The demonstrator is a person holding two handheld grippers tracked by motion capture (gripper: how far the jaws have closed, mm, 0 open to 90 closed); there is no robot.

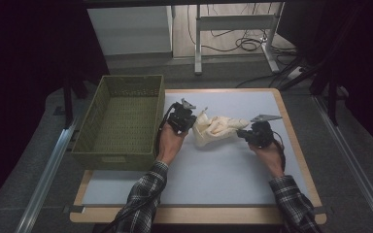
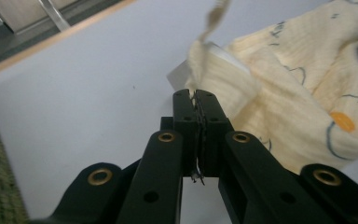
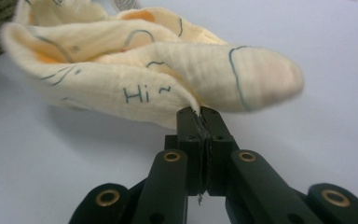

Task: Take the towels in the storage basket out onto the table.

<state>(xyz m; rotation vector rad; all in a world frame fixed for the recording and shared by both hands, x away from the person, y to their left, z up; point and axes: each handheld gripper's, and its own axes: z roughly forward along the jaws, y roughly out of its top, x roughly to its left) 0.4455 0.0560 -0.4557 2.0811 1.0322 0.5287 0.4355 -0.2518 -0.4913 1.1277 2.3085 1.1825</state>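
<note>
Left gripper and right gripper each pinch the cream cloth, jaws closed on it. Green basket sits at the tabletop's left edge.

Dim room, dark at both sides. Wood-edged table topped with a pale mat. Grey carpet all around, crossed by metal rails left and right. Farther back, a white cabinet, a metal desk frame, and black cables looped on a lighter floor.
</note>
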